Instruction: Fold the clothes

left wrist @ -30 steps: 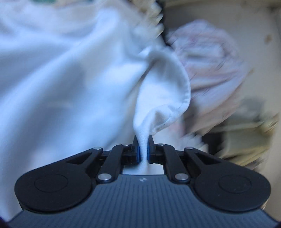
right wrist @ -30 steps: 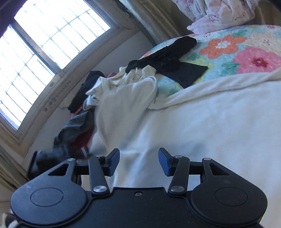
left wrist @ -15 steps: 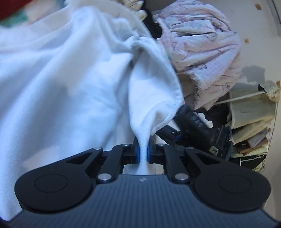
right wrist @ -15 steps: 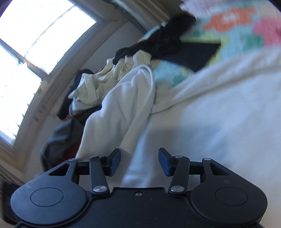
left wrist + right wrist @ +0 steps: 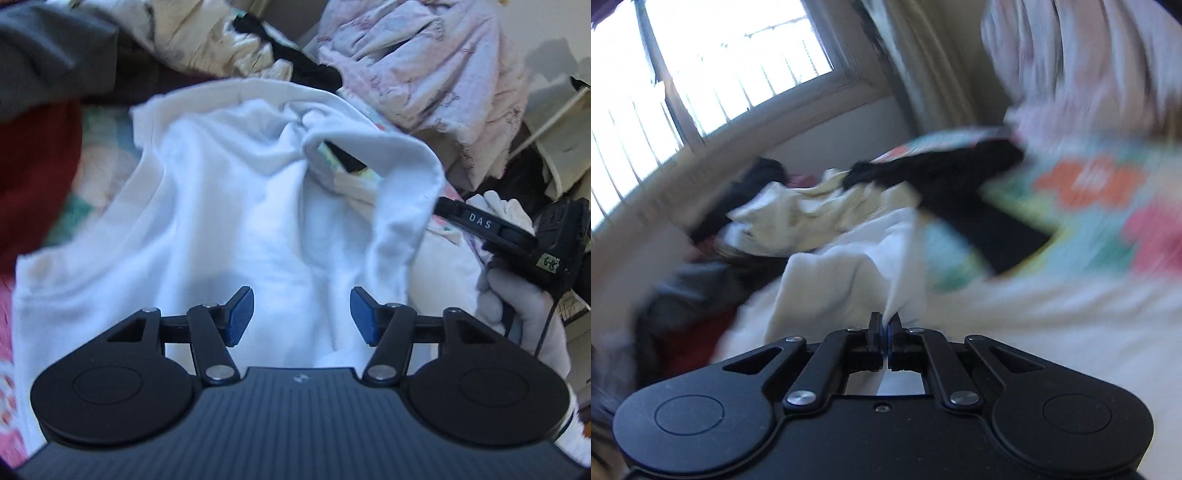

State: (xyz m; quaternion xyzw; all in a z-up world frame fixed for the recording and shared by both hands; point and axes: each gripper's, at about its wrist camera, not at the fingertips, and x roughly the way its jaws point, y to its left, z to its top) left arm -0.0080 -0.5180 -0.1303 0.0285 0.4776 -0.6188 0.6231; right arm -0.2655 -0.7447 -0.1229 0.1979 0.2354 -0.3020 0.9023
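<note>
- The white garment lies spread over the floral bedspread, rumpled, with one long fold raised along its right side.
- The left tool hovers just above the near edge of the white garment. Its jaws are opening, and nothing is between the blue pads; the cloth lies below them, untouched.
- The right tool has its jaws pressed together on a pinch of the white garment, which rises in a small peak from the fingertips.
- In the left wrist view the right tool shows just right of the raised fold, carried by a gloved hand.
- Beyond the white garment sits a heap of unfolded laundry: a cream piece, black clothes and a pink patterned bundle. A dark red cloth lies to the left of the garment.
- The step in hand looks like a hand-over of the raised fold from one tool to the other, so the garment can be laid flat.
- The right wrist view is blurred, so which part of the garment is pinched, sleeve or hem, I cannot say for sure.
- Next, I judge, the left tool needs a fresh hold on a free edge or corner of the white garment, so that both tools can pull it taut and flat before the first fold.
</note>
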